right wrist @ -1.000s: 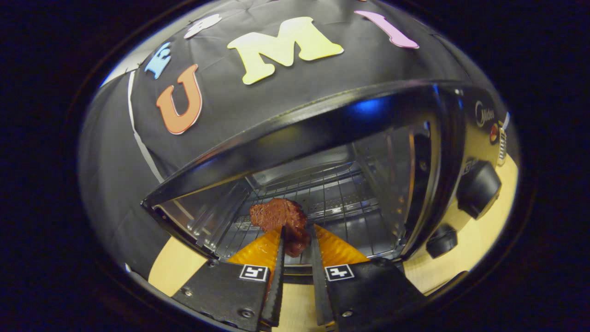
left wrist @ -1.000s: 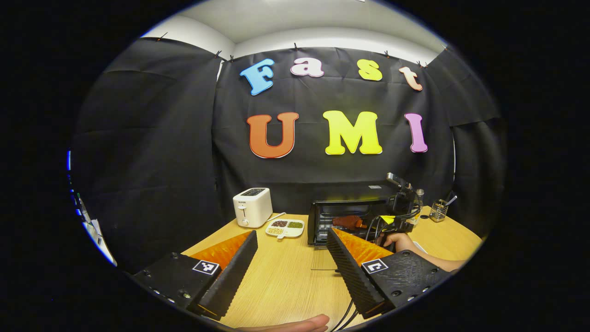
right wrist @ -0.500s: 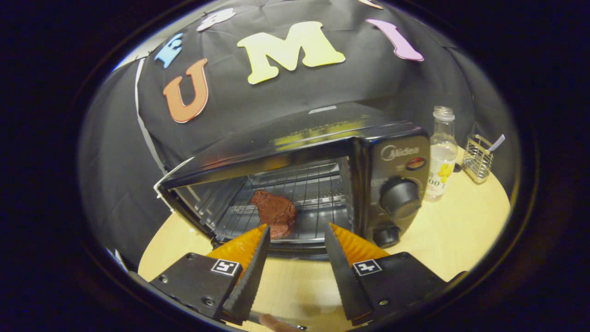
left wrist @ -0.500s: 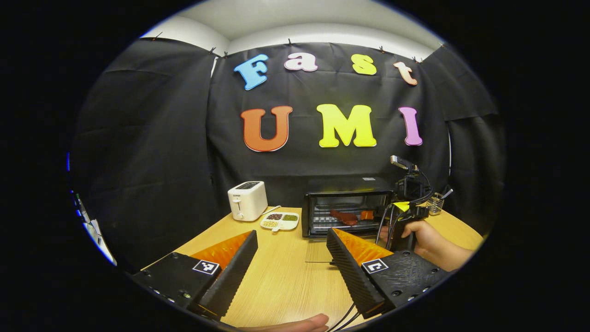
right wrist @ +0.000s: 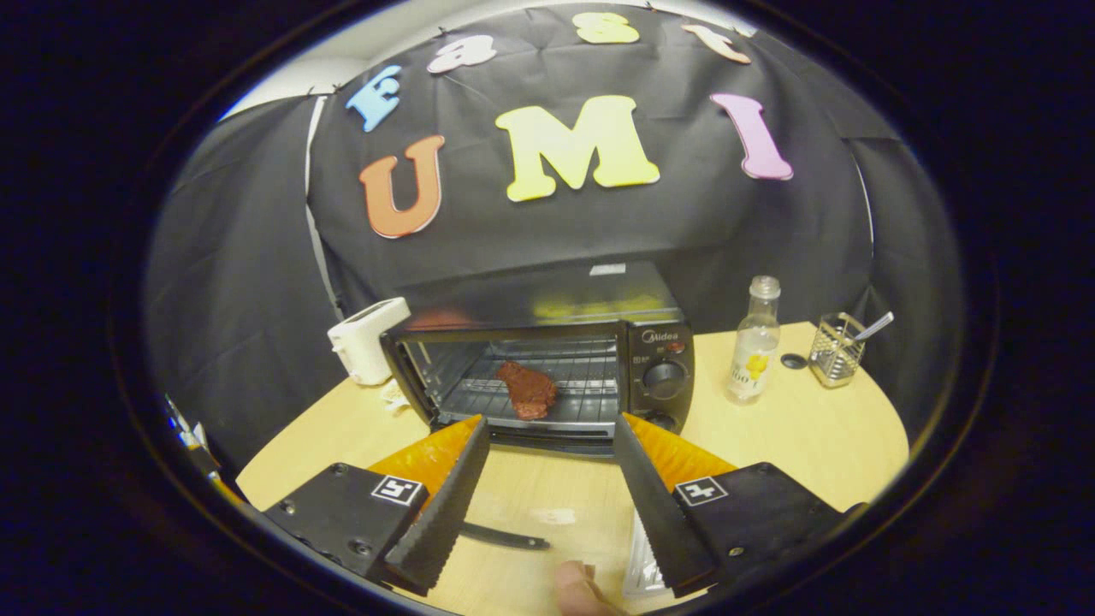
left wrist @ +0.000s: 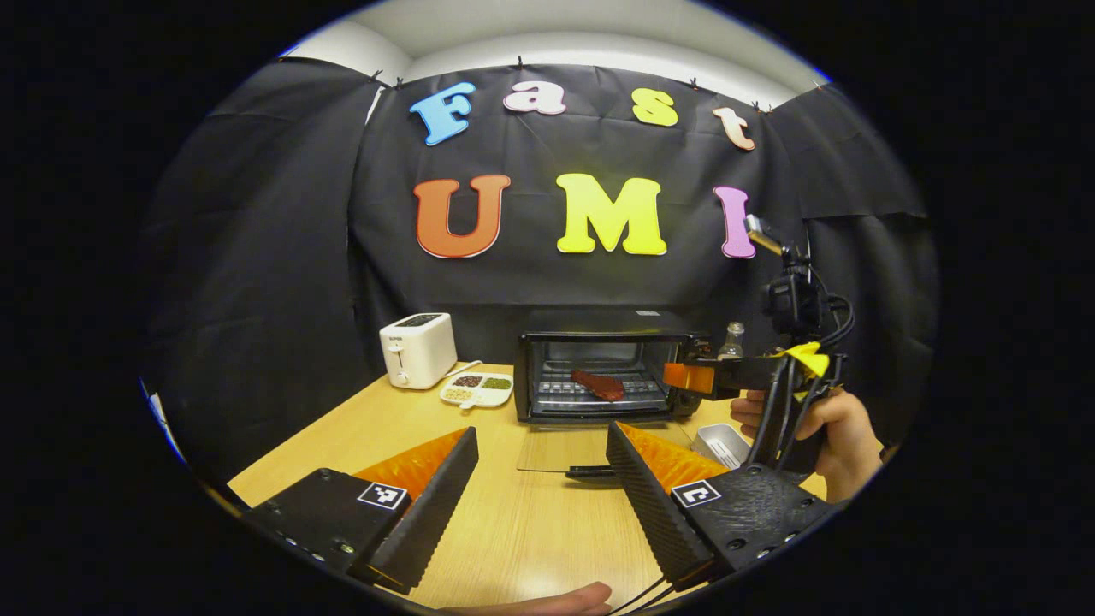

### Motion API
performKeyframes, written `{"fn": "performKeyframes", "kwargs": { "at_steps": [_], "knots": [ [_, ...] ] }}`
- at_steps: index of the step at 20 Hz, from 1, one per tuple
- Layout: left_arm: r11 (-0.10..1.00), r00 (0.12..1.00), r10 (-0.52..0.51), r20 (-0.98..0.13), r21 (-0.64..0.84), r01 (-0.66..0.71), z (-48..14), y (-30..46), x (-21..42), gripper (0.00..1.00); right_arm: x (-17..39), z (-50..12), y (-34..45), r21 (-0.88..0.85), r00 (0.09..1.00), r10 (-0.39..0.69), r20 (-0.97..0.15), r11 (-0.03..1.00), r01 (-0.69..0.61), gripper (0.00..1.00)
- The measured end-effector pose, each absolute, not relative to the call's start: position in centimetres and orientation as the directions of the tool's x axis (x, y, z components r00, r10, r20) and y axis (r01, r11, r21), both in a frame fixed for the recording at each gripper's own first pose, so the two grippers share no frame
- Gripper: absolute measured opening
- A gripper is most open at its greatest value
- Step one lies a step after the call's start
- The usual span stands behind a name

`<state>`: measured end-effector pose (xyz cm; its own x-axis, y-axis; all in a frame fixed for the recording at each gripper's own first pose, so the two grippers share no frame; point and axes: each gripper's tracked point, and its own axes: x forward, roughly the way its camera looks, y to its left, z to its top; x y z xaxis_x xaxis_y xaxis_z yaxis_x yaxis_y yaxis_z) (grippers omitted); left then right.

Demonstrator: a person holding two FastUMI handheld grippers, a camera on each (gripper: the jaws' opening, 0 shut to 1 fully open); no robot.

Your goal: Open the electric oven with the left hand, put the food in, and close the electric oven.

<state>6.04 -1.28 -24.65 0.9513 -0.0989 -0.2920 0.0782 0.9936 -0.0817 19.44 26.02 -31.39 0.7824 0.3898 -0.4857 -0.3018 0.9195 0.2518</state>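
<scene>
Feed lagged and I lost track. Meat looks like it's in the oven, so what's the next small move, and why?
Probably bring the left gripper forward to the door handle to lift it shut: the meat lies on the oven rack, the glass door lies flat open, both grippers' jaws are open.

place: recording booth | evidence: black cloth wall (left wrist: 257,257); wooden table (right wrist: 821,428) with kitchen appliances

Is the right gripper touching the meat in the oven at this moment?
Apart. The right gripper view shows the open right gripper over the table, with the meat lying on the oven rack beyond its fingertips.
</scene>
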Motion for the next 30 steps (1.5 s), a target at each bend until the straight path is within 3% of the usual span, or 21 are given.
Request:
{"fn": "performKeyframes", "kwargs": {
  "at_steps": [4, 6, 14, 22, 23, 24, 30],
  "knots": [
    [0.983, 0.922, -0.172, -0.348, -0.122, 0.137, -27.5, -3.4, 6.9, 0.96, 14.8, -25.0, 23.6, 0.217, 0.844, 0.363, -0.395, 0.93, -0.298, 0.93],
    [0.98, 0.908, -0.191, -0.373, -0.116, 0.159, -28.8, -4.3, 7.4, 0.98, 12.3, -21.5, 21.9, 0.175, 0.878, 0.343, -0.333, 0.938, -0.3, 0.99],
    [0.952, 0.829, -0.307, -0.468, -0.169, 0.257, -34.5, -10.2, 9.3, 0.98, 5.2, -10.6, 13.7, 0.113, 0.96, 0.239, -0.144, 0.968, -0.224, 0.98],
    [0.947, 0.748, -0.316, -0.583, -0.146, 0.285, -41.2, -13.8, 11.6, 0.98, -2.2, -5.9, 6.3, 0.147, 0.988, 0.151, -0.02, 0.978, -0.147, 0.97],
    [0.952, 0.739, -0.298, -0.604, -0.135, 0.274, -42.1, -13.6, 12.1, 0.89, -2.7, -5.5, 5.5, 0.14, 0.991, 0.131, -0.002, 0.982, -0.13, 0.97],
    [0.956, 0.736, -0.284, -0.615, -0.119, 0.269, -42.7, -13.6, 12.7, 0.98, -3.2, -5.3, 5.1, 0.131, 0.993, 0.12, 0.013, 0.984, -0.121, 0.97],
    [0.964, 0.712, -0.227, -0.665, -0.051, 0.26, -43.5, -13.3, 14.5, 0.94, -4.9, -5.2, 4.3, 0.126, 0.991, 0.123, 0.044, 0.984, -0.128, 0.99]
  ]
}}
